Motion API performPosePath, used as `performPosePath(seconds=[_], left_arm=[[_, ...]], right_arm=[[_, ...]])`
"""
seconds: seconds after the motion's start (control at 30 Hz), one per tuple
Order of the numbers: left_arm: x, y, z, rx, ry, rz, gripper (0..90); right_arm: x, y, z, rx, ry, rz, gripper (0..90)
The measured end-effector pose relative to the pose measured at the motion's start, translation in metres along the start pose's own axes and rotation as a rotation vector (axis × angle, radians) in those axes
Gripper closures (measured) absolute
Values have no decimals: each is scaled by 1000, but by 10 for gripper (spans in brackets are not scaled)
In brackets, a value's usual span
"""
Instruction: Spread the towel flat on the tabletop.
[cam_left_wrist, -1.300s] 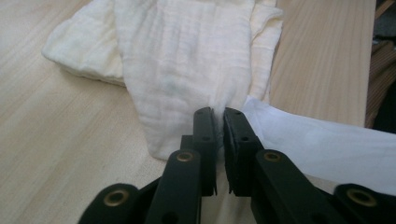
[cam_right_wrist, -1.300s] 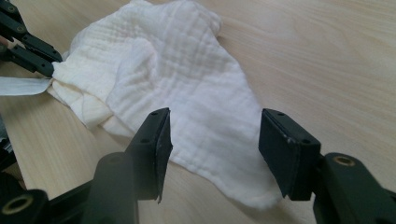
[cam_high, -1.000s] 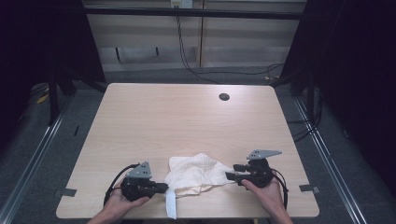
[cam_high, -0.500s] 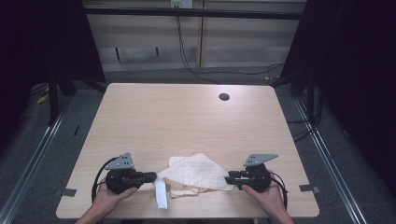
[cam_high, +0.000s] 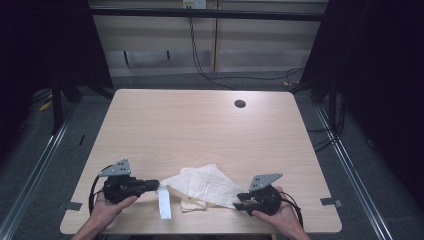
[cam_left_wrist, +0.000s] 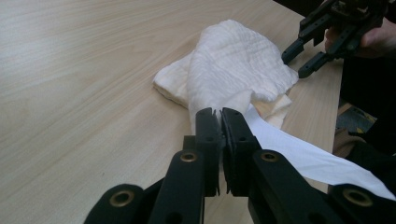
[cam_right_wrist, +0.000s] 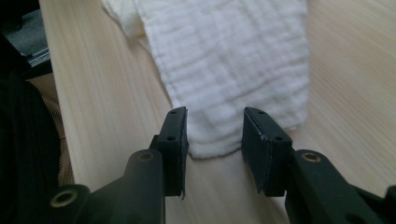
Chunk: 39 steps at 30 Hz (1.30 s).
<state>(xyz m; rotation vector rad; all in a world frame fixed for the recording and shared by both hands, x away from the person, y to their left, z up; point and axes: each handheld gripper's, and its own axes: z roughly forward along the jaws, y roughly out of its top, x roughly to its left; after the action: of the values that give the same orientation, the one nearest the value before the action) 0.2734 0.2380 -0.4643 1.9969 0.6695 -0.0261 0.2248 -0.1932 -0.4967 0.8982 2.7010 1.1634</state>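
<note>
Left tongs (cam_left_wrist: 219, 114) clamped on cloth (cam_high: 210, 184) corner; right tongs (cam_right_wrist: 215, 135) open, straddling opposite edge. We'd pinch deep, then pull taut along tabletop (cam_high: 200, 125).

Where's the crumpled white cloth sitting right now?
In the high view the crumpled white cloth lies near the wooden table's front edge, between the left gripper, shut on its corner, and the open right gripper.

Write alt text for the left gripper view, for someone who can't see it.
A black two-jaw gripper is clamped shut on a corner of a crumpled white cloth lying on a light wooden table. Beyond the cloth, a hand holds a second gripper, its jaws apart at the cloth's far edge.
</note>
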Motion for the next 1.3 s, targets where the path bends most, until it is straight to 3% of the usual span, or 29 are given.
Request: performPosePath(seconds=[0.1,0.13,0.17,0.23,0.3,0.33,0.37,0.4,0.47,0.63,0.67,0.9,1.0,1.13,1.3], left_arm=[[0,-1,2,11,3,3,861],[-1,-1,3,14,-1,1,860],[-1,-1,4,17,3,2,860],[0,-1,4,15,7,-7,859],[0,-1,4,13,8,-11,858],[1,-1,4,9,9,-12,858],[2,-1,2,0,11,-18,857],[2,-1,2,0,11,-18,857],[1,-1,1,-2,1,-14,858],[-1,0,1,-6,-13,-16,861],[-2,1,1,-5,-9,-8,861],[-7,4,0,-17,-18,9,861],[-10,9,-1,-35,-8,21,861],[-11,13,-2,-38,-3,27,862],[-14,28,-8,-82,13,46,863]], right_arm=[[3,1,4,-10,57,-22,591],[10,2,5,-2,20,-83,596],[10,2,5,-2,20,-83,596],[17,1,8,-7,-20,-142,600],[18,2,8,-8,-31,-162,612],[19,2,9,-3,-32,-158,630],[19,4,9,-2,-41,-155,740],[19,4,9,-2,-41,-155,740],[16,7,9,9,-48,-109,825],[12,9,6,-9,-31,-56,848],[10,11,0,-52,-6,-23,850],[3,16,-19,-126,-30,37,850],[-3,24,-39,-191,-73,65,851],[-9,36,-55,-243,-93,74,855],[-12,48,-66,-280,-100,81,855]])
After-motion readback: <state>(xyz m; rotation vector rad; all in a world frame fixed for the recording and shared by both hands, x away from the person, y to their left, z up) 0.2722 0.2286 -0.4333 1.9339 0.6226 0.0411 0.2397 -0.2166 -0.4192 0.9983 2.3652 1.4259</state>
